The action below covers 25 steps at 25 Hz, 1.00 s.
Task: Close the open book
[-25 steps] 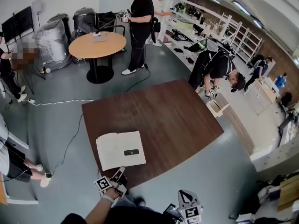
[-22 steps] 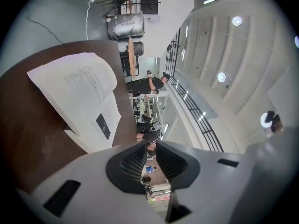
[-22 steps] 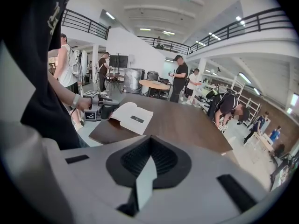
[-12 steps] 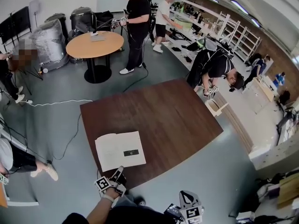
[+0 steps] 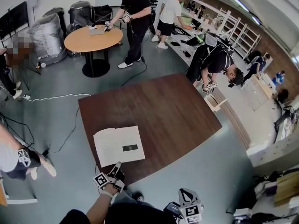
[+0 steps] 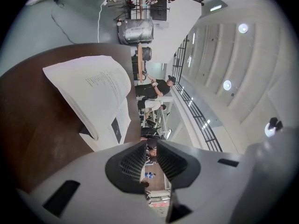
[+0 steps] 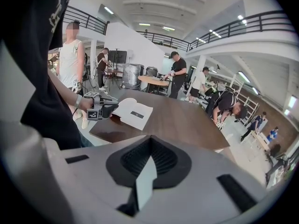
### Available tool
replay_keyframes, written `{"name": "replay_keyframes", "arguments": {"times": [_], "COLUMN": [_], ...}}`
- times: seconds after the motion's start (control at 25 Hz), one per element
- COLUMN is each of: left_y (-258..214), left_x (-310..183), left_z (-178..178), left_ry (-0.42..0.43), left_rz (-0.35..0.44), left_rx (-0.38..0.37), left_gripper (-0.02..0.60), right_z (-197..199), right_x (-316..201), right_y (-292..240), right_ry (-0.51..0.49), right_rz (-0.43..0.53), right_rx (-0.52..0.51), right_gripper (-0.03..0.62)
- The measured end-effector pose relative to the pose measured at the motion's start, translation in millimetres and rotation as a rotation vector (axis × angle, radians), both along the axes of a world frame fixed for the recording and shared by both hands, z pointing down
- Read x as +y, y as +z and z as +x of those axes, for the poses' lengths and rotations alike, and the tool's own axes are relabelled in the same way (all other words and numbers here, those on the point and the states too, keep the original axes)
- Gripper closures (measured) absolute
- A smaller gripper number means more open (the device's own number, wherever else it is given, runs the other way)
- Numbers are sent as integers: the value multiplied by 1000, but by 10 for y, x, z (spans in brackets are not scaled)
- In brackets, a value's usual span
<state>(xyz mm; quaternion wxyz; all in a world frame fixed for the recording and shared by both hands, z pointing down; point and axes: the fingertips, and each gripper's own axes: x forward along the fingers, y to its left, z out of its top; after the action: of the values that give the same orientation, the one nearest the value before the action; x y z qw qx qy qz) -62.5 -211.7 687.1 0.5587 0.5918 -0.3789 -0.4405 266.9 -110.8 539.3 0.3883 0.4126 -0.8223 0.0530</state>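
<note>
The open book [image 5: 119,145] lies flat on the brown table [image 5: 163,111], white pages up, a small dark label on its right page. My left gripper [image 5: 116,167] is at the book's near edge by the table's front. In the left gripper view [image 6: 149,160] the book [image 6: 93,92] lies just ahead with one page bowed up. Its jaws have just been opening; a narrow gap shows and nothing is between them. My right gripper [image 5: 185,195] hangs low off the table, shut and empty, its pads meeting [image 7: 148,160]. From there I see the book [image 7: 133,112] and the left gripper [image 7: 105,110].
Several people stand or bend around the room; one bends over at the table's far right corner [image 5: 217,66]. A round wooden table [image 5: 93,36] stands behind, with cables [image 5: 56,98] on the grey floor. Shelving [image 5: 233,31] lines the right wall.
The book lies as before. My left gripper stays at the book's near edge, barely shifted. The people by the round table have stepped about.
</note>
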Motion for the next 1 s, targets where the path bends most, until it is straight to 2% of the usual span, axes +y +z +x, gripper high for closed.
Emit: {"name": "replay_keyframes", "arguments": {"times": [0.28,0.64,0.8,1.0], "left_y": [194,406,436,559], "left_x": [-10,-18,-16,101], "left_z": [-76,-176,-169,-207], "left_ry": [-44,-116,-133,-176], "left_rz": [-26,-61,-71,-113], "left_rx": [31,118,124,158], "left_gripper": [523,494,494,494], "right_z": [13,40,56,48], "right_x": [71,122,112,135], "right_y": [48,67,96,113], "right_ry": [4,10,11,1], "right_rz": [-13,-17,-13,-22], "right_rx": [14,33,30,37], "right_gripper": [606,606,606,606]}}
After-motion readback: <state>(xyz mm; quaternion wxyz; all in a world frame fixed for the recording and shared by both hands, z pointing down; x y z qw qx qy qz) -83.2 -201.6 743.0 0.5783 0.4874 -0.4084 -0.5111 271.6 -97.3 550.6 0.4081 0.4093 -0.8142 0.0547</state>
